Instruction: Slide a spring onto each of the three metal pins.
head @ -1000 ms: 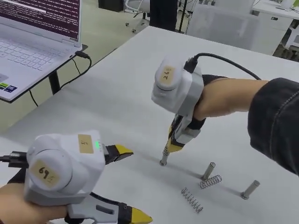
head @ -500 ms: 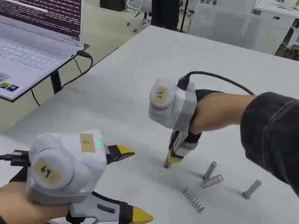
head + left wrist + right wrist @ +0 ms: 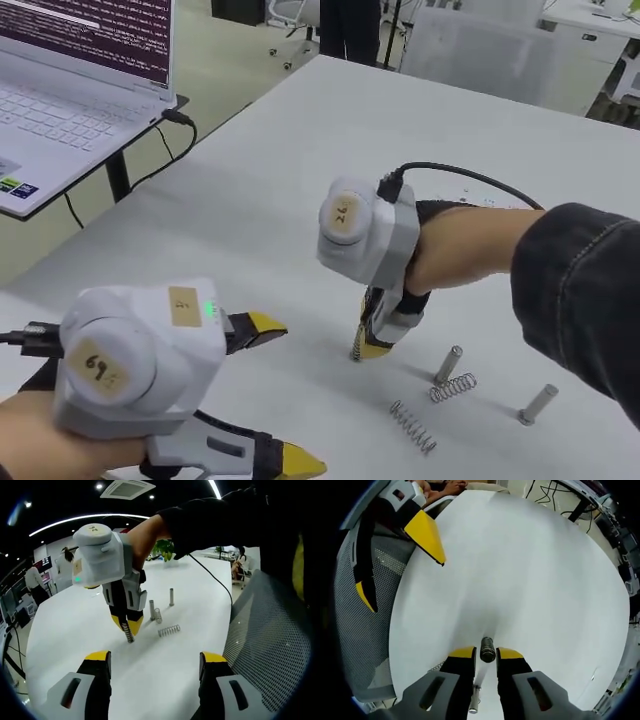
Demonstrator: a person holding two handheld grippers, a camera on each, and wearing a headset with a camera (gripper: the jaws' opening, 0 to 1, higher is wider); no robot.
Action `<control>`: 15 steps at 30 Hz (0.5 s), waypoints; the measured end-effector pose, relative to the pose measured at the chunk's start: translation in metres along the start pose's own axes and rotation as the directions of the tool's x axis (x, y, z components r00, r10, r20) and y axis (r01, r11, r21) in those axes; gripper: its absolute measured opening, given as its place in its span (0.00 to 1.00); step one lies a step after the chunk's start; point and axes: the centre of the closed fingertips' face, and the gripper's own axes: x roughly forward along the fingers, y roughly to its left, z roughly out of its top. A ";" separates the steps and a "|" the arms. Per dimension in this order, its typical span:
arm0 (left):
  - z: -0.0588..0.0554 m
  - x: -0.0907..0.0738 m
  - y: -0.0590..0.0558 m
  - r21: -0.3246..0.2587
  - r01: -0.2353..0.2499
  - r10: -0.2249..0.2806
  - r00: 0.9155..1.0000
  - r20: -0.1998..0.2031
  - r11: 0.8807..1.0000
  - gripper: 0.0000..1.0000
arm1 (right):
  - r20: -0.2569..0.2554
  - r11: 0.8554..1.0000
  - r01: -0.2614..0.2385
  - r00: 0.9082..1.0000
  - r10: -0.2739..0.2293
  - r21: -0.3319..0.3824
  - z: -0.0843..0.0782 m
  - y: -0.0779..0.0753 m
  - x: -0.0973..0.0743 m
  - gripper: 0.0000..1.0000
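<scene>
Spring (image 3: 487, 649) between jaws of right claw (image 3: 486, 653)

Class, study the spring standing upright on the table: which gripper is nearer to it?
Right. The right gripper points down with its jaws closed around the upright spring; the left gripper hangs open off to the side, apart from it.

Surfaces: matt table (image 3: 250, 180), bare metal, moulded plastic.
The table top is noted as smooth, matt white. The pins (image 3: 448, 364) are read as bright metal, faintly glossy; the loose springs (image 3: 412, 427) and the spring (image 3: 356, 343) at the right gripper (image 3: 368, 348) as grey wire. The shells of the left gripper (image 3: 156, 657) and right gripper are seen as smooth white plastic with a slight sheen; the sleeve (image 3: 580, 280) as dark woven cloth.
</scene>
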 end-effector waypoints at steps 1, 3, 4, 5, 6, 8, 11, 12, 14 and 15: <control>0.000 0.000 0.000 0.000 0.001 -0.001 1.000 -0.001 1.000 0.68 | 0.001 1.000 0.001 1.000 -0.001 0.001 0.000 0.000 0.000 0.15; -0.001 0.000 0.000 0.001 0.002 -0.002 1.000 -0.003 1.000 0.68 | 0.017 1.000 0.003 1.000 -0.003 0.008 0.001 0.000 -0.003 0.17; -0.001 0.000 0.000 0.001 0.003 -0.003 1.000 -0.004 1.000 0.68 | 0.022 1.000 0.004 1.000 -0.004 0.011 0.001 0.000 -0.004 0.17; -0.001 0.000 0.000 0.001 0.004 -0.004 1.000 -0.004 1.000 0.68 | 0.026 1.000 0.004 1.000 -0.005 0.014 0.001 0.000 -0.005 0.17; -0.001 0.000 -0.001 0.001 0.005 -0.005 1.000 -0.005 1.000 0.68 | 0.029 1.000 0.008 1.000 -0.008 0.015 0.001 0.000 -0.006 0.17; -0.001 0.001 -0.001 0.002 0.007 -0.007 1.000 -0.007 1.000 0.68 | 0.036 1.000 0.011 0.999 -0.011 0.022 -0.001 0.000 -0.008 0.18; -0.001 0.001 -0.001 0.003 0.010 -0.010 1.000 -0.010 1.000 0.68 | 0.047 0.999 0.016 0.999 -0.018 0.038 -0.004 -0.001 -0.011 0.19; -0.001 0.001 -0.001 0.003 0.012 -0.012 1.000 -0.011 1.000 0.67 | 0.046 0.999 0.019 0.999 -0.021 0.042 -0.006 -0.001 -0.011 0.19; -0.001 0.002 -0.001 0.005 0.014 -0.014 1.000 -0.012 1.000 0.67 | 0.049 0.998 0.024 0.998 -0.026 0.050 -0.009 -0.001 -0.013 0.19; -0.001 0.002 -0.002 0.006 0.016 -0.016 1.000 -0.015 1.000 0.67 | 0.052 0.998 0.024 0.998 -0.027 0.056 -0.011 0.000 -0.014 0.19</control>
